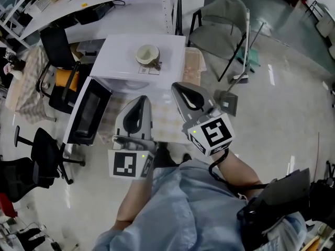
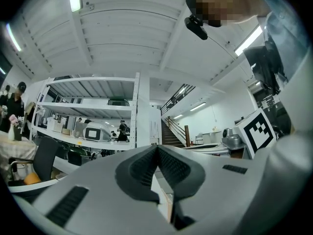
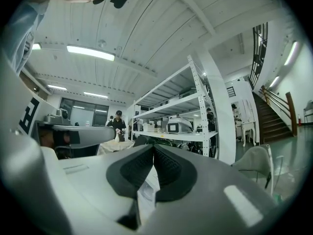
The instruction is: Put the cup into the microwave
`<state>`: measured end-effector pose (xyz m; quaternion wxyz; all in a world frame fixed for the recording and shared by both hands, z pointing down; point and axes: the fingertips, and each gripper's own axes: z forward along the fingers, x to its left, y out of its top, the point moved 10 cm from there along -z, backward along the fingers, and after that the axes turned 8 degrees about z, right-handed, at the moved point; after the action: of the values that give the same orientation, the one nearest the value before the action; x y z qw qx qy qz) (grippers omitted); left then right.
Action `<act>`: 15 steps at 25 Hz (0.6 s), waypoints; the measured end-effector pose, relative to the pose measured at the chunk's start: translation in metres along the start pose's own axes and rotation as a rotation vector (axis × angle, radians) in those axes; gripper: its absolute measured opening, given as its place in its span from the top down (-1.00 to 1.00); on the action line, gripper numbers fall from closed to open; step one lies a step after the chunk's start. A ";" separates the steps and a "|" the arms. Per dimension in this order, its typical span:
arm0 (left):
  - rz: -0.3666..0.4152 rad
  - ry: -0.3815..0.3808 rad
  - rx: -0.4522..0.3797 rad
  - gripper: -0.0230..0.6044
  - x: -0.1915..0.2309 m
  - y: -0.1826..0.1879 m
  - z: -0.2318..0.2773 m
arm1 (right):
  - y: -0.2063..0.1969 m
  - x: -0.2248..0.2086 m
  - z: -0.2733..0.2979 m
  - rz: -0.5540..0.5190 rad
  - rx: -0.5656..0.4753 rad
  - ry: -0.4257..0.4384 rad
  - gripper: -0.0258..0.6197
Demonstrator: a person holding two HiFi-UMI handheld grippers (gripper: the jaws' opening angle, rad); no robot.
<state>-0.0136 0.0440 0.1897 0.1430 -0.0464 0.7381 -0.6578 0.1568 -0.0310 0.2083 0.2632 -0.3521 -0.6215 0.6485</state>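
**Desk:** Stock check, nearest first?

**Operator:** Item one: my left gripper (image 1: 140, 101), jaws pressed together with nothing between them, pointing toward the microwave. Item two: my right gripper (image 1: 179, 88), just beside it, jaws likewise closed on nothing.

**Desk:** Beyond them?

**Operator:** Item three: table (image 1: 170, 120) with a pale checked top, below both grippers. Item four: white microwave (image 1: 118, 61) standing on it, its door (image 1: 89, 111) swung open toward the left of the head view.

**Desk:** And the cup?

**Operator:** Item five: cream cup (image 1: 147, 54), upright on the microwave's roof near the middle, well apart from both grippers. Item six, farthest: I log a grey chair (image 1: 222, 17) on the floor past the table's right side.
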 end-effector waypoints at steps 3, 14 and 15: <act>-0.015 -0.010 0.002 0.91 0.018 -0.007 0.013 | -0.001 -0.004 0.019 -0.006 0.007 -0.013 0.94; -0.070 -0.063 0.035 0.91 0.084 -0.039 0.074 | -0.008 -0.027 0.096 0.003 0.039 -0.050 0.35; -0.080 -0.068 0.039 0.91 0.091 -0.042 0.078 | -0.010 -0.028 0.105 0.004 0.053 -0.048 0.27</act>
<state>-0.0844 -0.0596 0.2100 0.1425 -0.0952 0.7174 -0.6753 0.0913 -0.1170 0.2201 0.2561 -0.3307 -0.6094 0.6736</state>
